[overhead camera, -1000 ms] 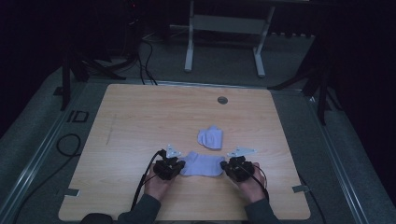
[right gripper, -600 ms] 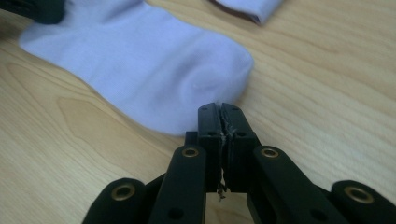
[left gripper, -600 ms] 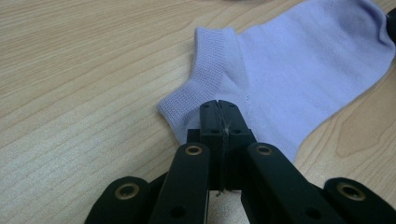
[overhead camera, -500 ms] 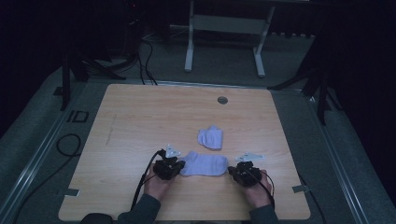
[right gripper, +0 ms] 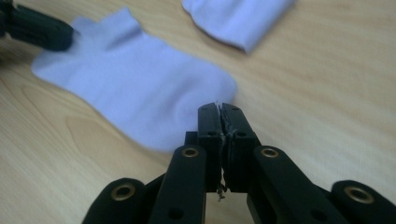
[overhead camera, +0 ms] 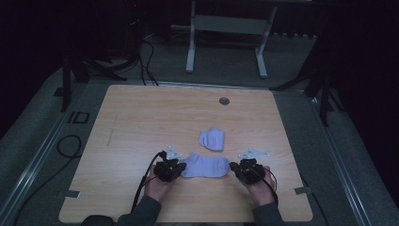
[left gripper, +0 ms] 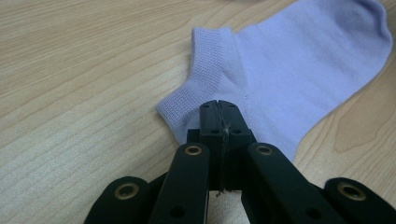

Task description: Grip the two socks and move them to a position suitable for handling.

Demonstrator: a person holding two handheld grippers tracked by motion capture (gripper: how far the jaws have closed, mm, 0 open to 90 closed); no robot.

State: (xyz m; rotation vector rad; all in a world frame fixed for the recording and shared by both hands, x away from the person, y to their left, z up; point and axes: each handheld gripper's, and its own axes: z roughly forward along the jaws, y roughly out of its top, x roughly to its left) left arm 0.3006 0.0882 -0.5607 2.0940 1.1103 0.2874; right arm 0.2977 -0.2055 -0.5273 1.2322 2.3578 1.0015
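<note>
back at the flat sock's (overhead camera: 205, 165) toe after swinging wide half a second ago, the right gripper (right gripper: 220, 108) sits pressed together just beside the cloth, while the left gripper (left gripper: 218, 105), also together, rests on its cuff near the table's (overhead camera: 141, 113) front edge, a folded sock (overhead camera: 212, 139) just beyond.

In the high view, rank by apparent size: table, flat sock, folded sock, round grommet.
1. Table, by far the largest.
2. Flat sock, lying between the two tools.
3. Folded sock, somewhat smaller than the flat one.
4. Grommet, smallest.
</note>
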